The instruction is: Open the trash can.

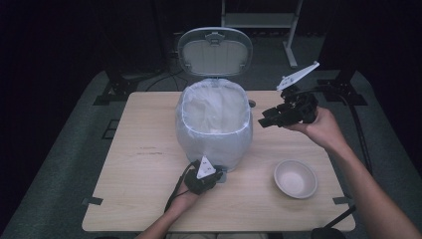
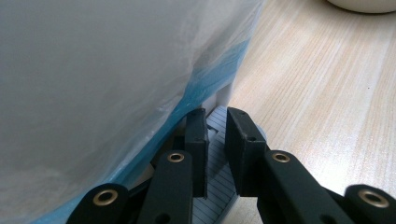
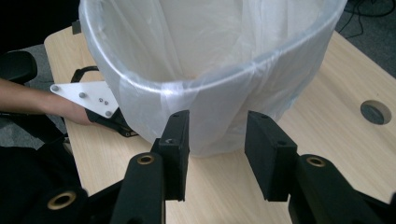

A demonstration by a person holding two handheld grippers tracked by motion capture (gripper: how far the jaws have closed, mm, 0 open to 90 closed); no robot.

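- Left tongs (image 1: 217,175) sit low on the worktop (image 1: 149,164), right at the foot of the bin (image 1: 214,124), on the side nearest the person.
- In the left gripper view, their two black jaws stand a little apart over a ribbed grey pedal (image 2: 217,186) at the bottom of the bin. I cannot tell if they press on it or just sit over it.
- Right tongs (image 1: 263,119) are up in the air on the right side of the bin, near its top edge. They point left, toward the bin.
- In the right gripper view, their jaws are wide open, and nothing is between them.
- The bin stands up straight in the middle of the worktop, with its open mouth facing up.
- Its lid (image 1: 215,51) is lifted and stands up at the far side, with the inside face turned toward the person.
- A thin see-through bag (image 3: 210,93) lines the bin and folds down over the outside. Its bottom edge looks blue in the left gripper view.
- A small, pale bowl (image 1: 295,178) sits on the worktop to the right of the bin, near the front edge. It is well apart from both tongs.
- A round hole (image 3: 376,112) is in the worktop beyond the bin.
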